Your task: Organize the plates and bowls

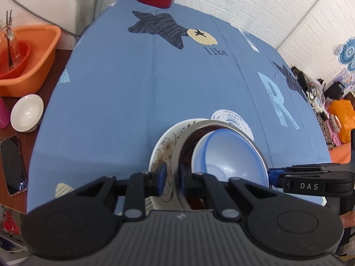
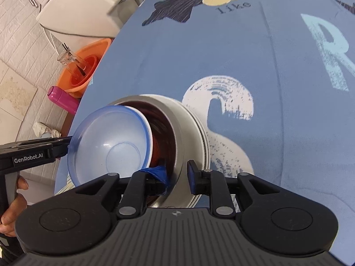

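A stack of nested dishes is being handled by two hand-held grippers near the front edge of a table draped in a blue printed tablecloth (image 1: 133,93).

On the left of the stack, the left gripper (image 1: 172,178) has its blue-padded fingers straddling the rim of a steel bowl (image 1: 221,125), one finger over the floral ceramic plate (image 1: 163,153) underneath and one inside the steel bowl. A visible gap remains between pads and rim, so it looks partly open and not yet clamped. Inside the steel bowl, tilted on edge, sits a translucent blue bowl (image 1: 230,153) nested with a white one.

On the right, the right gripper (image 2: 177,176) also straddles the steel bowl's wall (image 2: 188,133), one finger inside touching the blue bowl (image 2: 111,146) and one outside. Its jaws stand apart; whether they are pressing is unclear.

The step in hand appears to be settling the stack of bowls on the plate. The next move likely calls for closing firmly on the rim and keeping the tilted blue bowl from sliding.

Off the table's left edge, on a dark wooden surface, sit an orange basin (image 1: 28,66) holding a glass jar, a small white bowl (image 1: 27,113), a phone (image 1: 13,164) and a pink bottle (image 2: 63,99). White brick-pattern walls (image 1: 266,6) surround the room; a red object stands at the far edge.
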{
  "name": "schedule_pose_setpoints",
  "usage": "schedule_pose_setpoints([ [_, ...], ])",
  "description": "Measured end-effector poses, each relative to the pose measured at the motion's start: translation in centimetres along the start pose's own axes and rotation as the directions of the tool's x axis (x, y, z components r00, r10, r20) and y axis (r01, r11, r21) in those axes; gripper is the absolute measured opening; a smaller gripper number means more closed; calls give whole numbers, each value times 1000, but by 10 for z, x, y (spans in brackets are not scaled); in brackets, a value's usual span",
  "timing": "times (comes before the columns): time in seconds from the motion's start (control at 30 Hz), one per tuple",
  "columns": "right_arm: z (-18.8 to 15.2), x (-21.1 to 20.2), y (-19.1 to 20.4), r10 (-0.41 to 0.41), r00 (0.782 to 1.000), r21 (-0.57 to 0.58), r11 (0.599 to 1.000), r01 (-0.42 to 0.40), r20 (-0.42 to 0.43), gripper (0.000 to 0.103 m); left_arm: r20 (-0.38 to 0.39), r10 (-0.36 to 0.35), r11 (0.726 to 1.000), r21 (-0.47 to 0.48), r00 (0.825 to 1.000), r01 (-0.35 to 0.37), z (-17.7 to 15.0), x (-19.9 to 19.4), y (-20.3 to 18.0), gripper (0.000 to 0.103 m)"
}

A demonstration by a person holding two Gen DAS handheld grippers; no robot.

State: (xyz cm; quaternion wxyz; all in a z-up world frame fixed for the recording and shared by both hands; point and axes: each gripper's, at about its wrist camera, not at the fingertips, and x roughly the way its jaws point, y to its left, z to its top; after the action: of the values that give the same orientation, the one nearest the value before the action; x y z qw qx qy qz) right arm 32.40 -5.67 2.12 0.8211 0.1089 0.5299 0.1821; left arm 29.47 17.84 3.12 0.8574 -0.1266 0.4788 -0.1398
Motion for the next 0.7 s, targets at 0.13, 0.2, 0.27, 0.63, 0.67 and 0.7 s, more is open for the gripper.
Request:
schedule_pose_setpoints([
  [0.13,-1,-22,-6,-20,991,-3,1000,20,133,5,134,63,998,-13,989,-61,-4,-23,3,59],
  [0.2,-2,-30,-11,-14,985,9,1000,13,170,7,165,59,998,-23,985,-56,-3,-32,3,59],
  [0.27,-5,-36,-17,2,979,36,999,-10,202,7,190,54,998,-36,980,-48,-4,-38,1,59],
  [0.63,-45,-53,-23,-46,887,94,996,3,459,12,352,156,987,-27,923,-157,-31,-42,-53,63],
  [0.67,-51,-54,-22,-56,876,98,995,9,478,13,365,162,986,-25,917,-165,-33,-43,-61,63],
  [0.7,-56,-55,-21,-70,872,106,994,21,485,13,375,168,985,-23,912,-172,-35,-44,-68,64],
])
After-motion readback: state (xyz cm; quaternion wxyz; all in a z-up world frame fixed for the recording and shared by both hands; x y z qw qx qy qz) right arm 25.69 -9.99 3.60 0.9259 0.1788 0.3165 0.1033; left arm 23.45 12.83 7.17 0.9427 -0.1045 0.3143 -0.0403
